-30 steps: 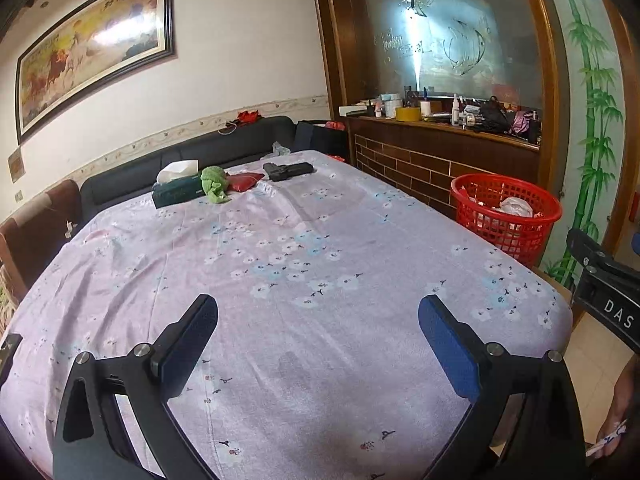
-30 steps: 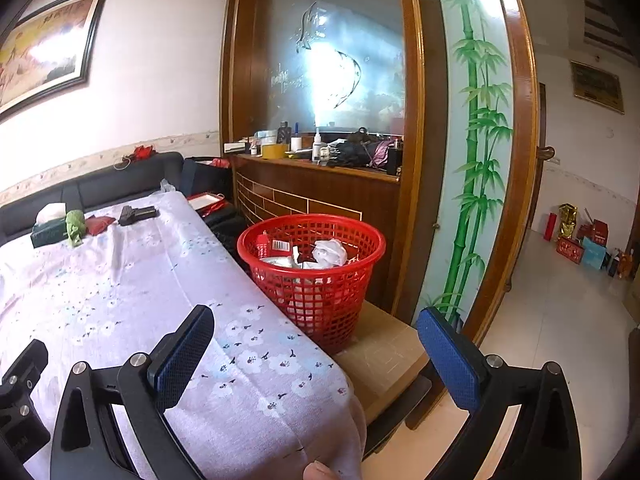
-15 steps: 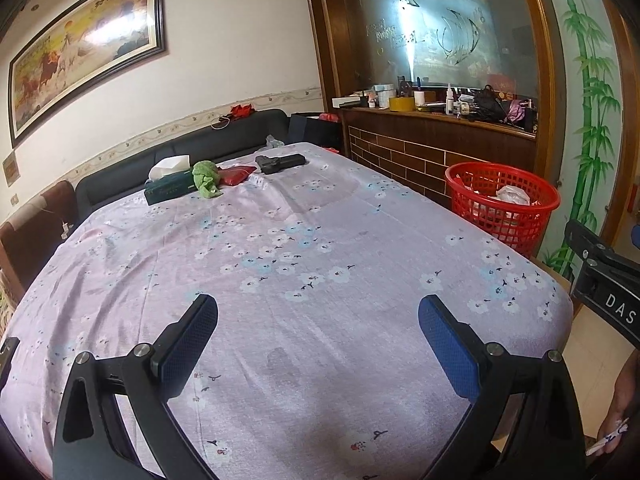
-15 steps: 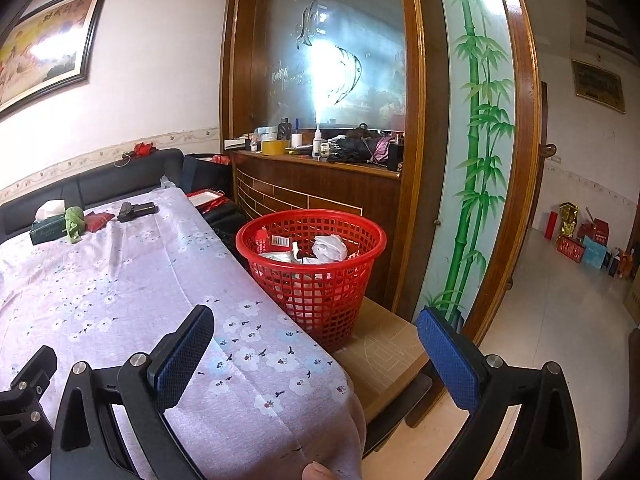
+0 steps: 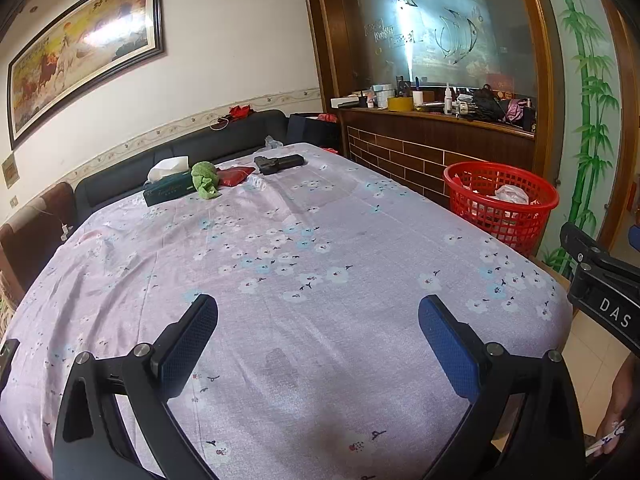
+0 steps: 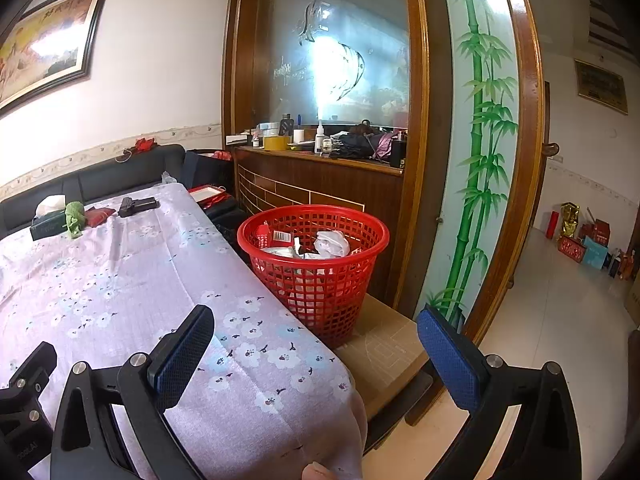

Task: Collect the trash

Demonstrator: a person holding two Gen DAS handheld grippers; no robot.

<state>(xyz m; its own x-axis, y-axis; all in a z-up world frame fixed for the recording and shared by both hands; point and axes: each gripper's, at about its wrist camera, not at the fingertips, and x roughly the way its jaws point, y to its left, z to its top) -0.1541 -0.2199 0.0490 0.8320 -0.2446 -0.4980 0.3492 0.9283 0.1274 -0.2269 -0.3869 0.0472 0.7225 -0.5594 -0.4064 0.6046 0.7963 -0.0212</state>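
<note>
Both grippers hang spread wide with nothing between their blue pads. The left gripper (image 5: 318,338) hovers over the near part of the counter (image 5: 320,272), which is draped in a pale pink floral cloth, and the right gripper (image 6: 316,346) sits past the counter's right corner, looking toward the floor.

The red mesh basket (image 6: 314,264) stands on a low wooden stand just beside the counter's right edge, presumably so scraps can be dropped straight off the cloth. From the right jaws it lies at about 12 o'clock, close ahead; from the left jaws (image 5: 502,202) it is at roughly 2 o'clock, well apart. It already holds crumpled white paper (image 6: 331,243) and some red packaging.

The middle of the cloth is bare, so I would guess the collecting is largely done. What remains sits in a cluster at the far end, around 11 o'clock from the left jaws: a green tissue box (image 5: 168,187), a crumpled green cloth (image 5: 205,179) touching it, a red pouch (image 5: 236,176) and a black object (image 5: 279,163). Whether any of these counts as trash I cannot tell.
</note>
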